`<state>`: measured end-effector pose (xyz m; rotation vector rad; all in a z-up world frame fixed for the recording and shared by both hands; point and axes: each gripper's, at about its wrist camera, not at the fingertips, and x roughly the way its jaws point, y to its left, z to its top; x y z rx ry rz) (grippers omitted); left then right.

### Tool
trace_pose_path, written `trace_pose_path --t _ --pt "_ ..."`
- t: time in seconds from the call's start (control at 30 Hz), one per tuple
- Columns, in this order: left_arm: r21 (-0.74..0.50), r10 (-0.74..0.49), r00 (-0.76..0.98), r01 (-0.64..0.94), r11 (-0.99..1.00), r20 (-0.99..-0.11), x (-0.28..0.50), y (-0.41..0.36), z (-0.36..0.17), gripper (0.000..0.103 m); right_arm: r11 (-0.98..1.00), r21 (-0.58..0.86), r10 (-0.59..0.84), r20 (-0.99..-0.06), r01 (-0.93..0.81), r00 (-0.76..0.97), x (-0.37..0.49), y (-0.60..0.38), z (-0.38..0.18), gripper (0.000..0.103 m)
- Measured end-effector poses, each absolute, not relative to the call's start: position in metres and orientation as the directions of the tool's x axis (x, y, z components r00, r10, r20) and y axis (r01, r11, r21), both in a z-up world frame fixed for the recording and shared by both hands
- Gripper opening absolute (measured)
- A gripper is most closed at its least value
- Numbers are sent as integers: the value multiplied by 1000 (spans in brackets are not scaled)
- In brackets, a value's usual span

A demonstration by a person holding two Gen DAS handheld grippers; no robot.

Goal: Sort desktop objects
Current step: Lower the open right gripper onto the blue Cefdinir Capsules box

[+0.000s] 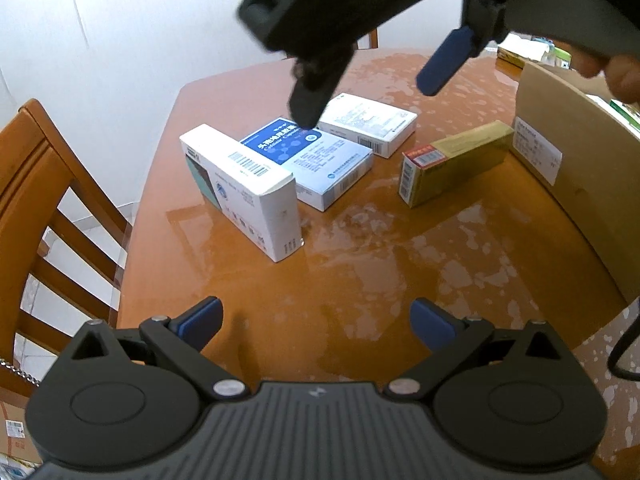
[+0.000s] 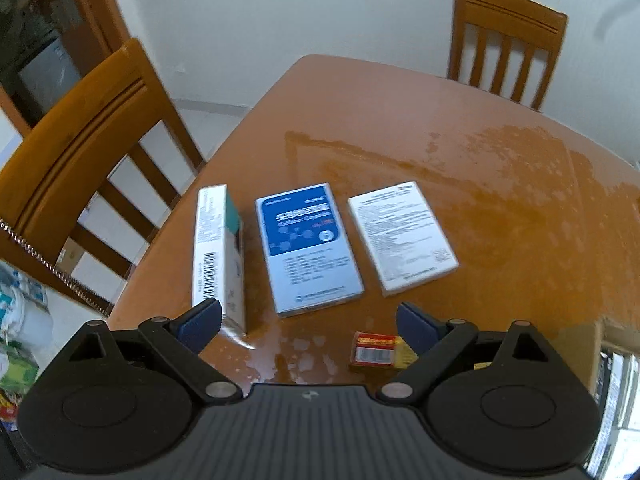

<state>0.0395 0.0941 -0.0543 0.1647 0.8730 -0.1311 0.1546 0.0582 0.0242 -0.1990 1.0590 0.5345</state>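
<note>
Four medicine boxes lie on the wooden table [image 1: 320, 264]. A white box [image 1: 240, 192] stands on its long edge at the left. Beside it lies a blue-and-white box [image 1: 320, 168], then a flat white box [image 1: 368, 124] with printed text. A gold box [image 1: 456, 160] with a red end rests to the right. My right gripper [image 1: 372, 88] hovers open above the blue-and-white box. My left gripper [image 1: 318, 322] is open and holds nothing, short of the boxes. In the right wrist view the right gripper [image 2: 310, 322] stands open over the standing white box [image 2: 218, 256], blue-and-white box [image 2: 308, 248], flat white box [image 2: 402, 236] and gold box [image 2: 376, 350].
A tall cardboard box [image 1: 580, 168] stands at the table's right side, against the gold box. A hand [image 1: 620, 76] grips the right tool. Wooden chairs stand at the left [image 1: 40, 200] and far side [image 2: 504, 40]. More packets lie behind the cardboard box [image 1: 520, 52].
</note>
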Motion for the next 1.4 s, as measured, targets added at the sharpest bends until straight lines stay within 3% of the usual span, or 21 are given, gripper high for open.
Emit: trace_pose_path --t 0.7,0.8,0.87,0.9,1.4 --pt "87 -37 629 165 982 -776 43 96 -61 100 826 16 308 -850 -564 427 178 74 6 96" --pt "73 -40 631 152 986 -775 43 99 -61 100 814 -2 300 -855 -581 423 186 80 0 95" --pt "69 -40 631 148 987 -775 43 99 -62 100 804 -11 298 -858 -595 418 191 83 -4 81" --pt "68 -41 630 148 987 -775 43 99 -62 100 801 -4 300 -862 -599 407 194 85 -5 80" --pt "41 -43 630 118 992 -775 48 107 -68 100 727 -3 320 -883 -687 343 210 102 -20 80"
